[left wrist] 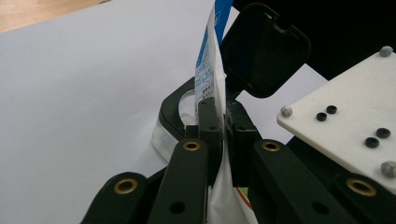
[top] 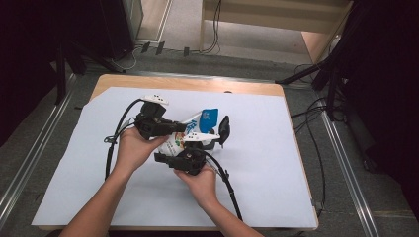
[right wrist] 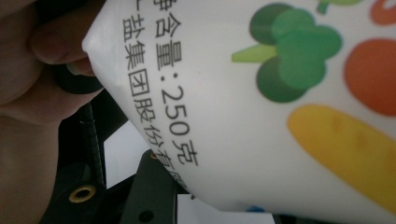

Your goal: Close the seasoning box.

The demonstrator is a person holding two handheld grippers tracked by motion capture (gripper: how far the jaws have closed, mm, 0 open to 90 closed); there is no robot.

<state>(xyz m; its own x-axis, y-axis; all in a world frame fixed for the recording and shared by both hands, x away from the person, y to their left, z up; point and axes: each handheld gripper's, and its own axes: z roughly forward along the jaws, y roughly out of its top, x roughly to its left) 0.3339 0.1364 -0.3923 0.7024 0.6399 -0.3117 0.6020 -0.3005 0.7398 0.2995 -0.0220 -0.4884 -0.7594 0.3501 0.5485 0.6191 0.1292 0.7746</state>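
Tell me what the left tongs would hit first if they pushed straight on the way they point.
Probably the black-rimmed container with its open lid, right ahead of the left tongs, which are shut on the white pouch. Depth is hard to judge.
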